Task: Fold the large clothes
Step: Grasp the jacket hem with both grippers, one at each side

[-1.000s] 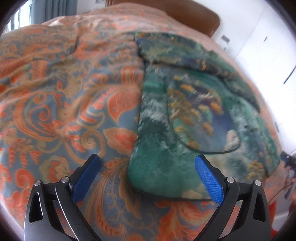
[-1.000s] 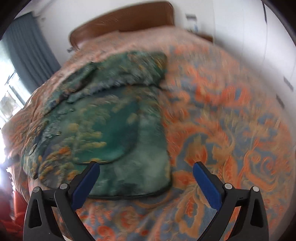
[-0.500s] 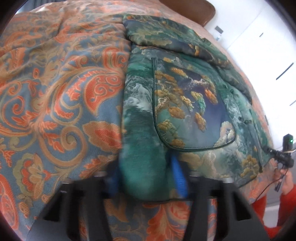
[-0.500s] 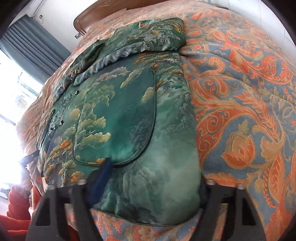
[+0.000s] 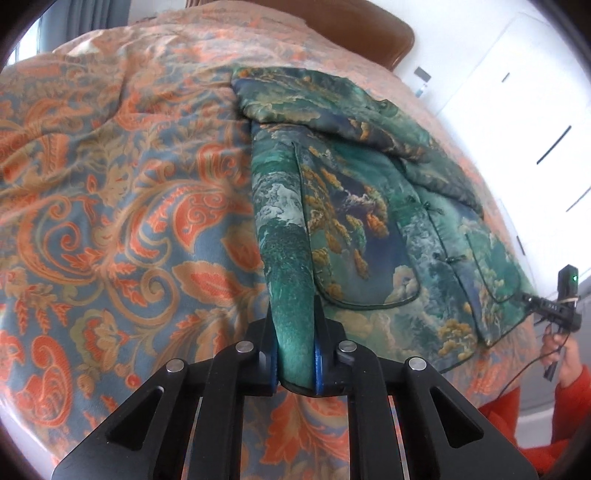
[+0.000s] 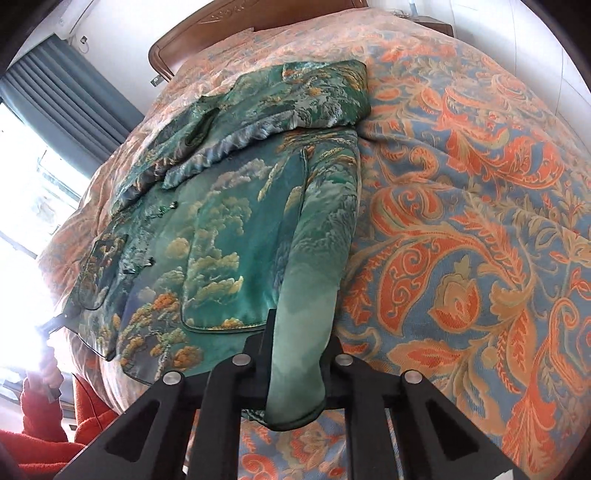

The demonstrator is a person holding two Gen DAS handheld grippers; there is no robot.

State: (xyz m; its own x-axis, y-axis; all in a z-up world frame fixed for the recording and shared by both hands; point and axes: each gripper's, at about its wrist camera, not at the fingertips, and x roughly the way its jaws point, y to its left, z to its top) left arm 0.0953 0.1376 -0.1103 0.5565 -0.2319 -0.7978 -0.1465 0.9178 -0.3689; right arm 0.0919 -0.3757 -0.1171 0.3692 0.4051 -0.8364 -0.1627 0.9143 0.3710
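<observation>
Green satin landscape-print padded jacket (image 5: 369, 221) lying flat on the orange paisley bedspread (image 5: 129, 221), long axis running away toward the wooden headboard (image 6: 207, 33), near hem corners pinched by left gripper (image 5: 295, 354) and right gripper (image 6: 295, 373).

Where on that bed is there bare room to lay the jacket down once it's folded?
The bedspread lies bare between the green jacket and the bed's far side, up to the headboard; the right view shows the same on the jacket's other flank. The middle is taken: the jacket covers it, both hems pinched.
</observation>
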